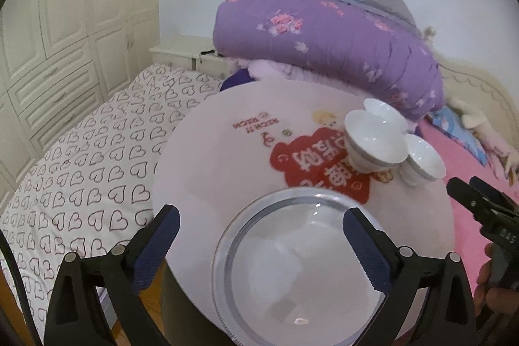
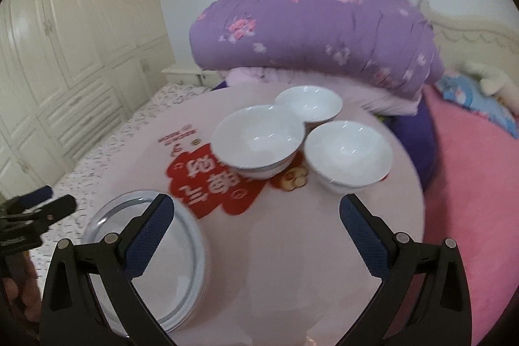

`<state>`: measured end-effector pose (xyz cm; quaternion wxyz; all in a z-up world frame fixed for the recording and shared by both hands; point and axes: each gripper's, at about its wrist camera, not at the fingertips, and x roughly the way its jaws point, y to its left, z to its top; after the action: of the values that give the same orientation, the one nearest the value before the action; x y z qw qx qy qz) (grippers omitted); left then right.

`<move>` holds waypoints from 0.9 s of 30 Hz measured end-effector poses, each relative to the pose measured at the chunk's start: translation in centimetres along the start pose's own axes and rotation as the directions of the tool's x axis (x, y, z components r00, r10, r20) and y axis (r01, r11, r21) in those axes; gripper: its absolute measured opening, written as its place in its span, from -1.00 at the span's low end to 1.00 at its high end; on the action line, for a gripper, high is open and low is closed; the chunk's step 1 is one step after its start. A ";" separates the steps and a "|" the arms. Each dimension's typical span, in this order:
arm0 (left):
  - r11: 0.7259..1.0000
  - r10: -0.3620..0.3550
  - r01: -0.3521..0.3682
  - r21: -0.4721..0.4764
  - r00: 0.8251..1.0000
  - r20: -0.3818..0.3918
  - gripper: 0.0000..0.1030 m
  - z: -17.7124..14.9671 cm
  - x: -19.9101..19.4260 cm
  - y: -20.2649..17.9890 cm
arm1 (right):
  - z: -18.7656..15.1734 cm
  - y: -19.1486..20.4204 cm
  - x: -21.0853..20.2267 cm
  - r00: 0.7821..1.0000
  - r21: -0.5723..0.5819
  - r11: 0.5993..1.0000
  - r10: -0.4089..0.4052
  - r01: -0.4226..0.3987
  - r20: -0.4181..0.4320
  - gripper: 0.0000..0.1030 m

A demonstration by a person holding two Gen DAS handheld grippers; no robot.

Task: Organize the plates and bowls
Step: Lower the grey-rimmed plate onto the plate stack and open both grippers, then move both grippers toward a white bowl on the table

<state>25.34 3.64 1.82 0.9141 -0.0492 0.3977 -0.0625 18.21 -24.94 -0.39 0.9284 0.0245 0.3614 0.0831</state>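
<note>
- Right now, the left gripper is open wide and holds nothing; the right gripper is open wide too, and empty.
- A stack of plates sits at the near left edge of the round pink table, right under the left gripper.
- Three white bowls sit close together farther back. The middle bowl looks stacked on another one.
- Plates and bowls look hard, smooth and shiny, so they can slip and break.
- I think the plate stack is heavy; grab it at the rim, fingers above and below.
- A bowl is lighter; pinch its wall at the rim, one finger inside.
- Lift slowly, because the table is small and sits next to a soft bed.
</note>
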 end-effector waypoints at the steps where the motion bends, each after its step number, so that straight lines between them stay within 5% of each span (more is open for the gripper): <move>1: 1.000 -0.005 0.005 0.005 1.000 0.003 0.93 0.2 0.0 -0.2 | 0.3 -0.1 0.1 1.000 -0.013 1.000 -0.019 0.019 0.000 1.00; 7: 0.999 -0.016 0.016 0.044 1.000 0.011 0.95 2.2 1.0 -1.7 | 2.0 -1.1 1.5 0.998 -0.087 0.994 -0.063 0.062 -0.015 1.00; 16: 0.996 -0.025 0.026 0.081 1.000 -0.016 0.95 6.7 5.8 -4.1 | 6.5 -4.0 4.2 0.999 -0.102 0.995 -0.010 0.006 -0.031 1.00; 27: 0.996 -0.021 0.031 0.088 0.993 -0.114 0.95 10.9 14.4 -7.3 | 10.4 -6.2 10.3 0.968 -0.046 0.985 0.156 -0.168 -0.196 1.00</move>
<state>42.52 -5.31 -0.17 0.8905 -0.0097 0.4448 -0.0950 33.55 -29.17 -0.19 0.8796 0.0171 0.4433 0.1719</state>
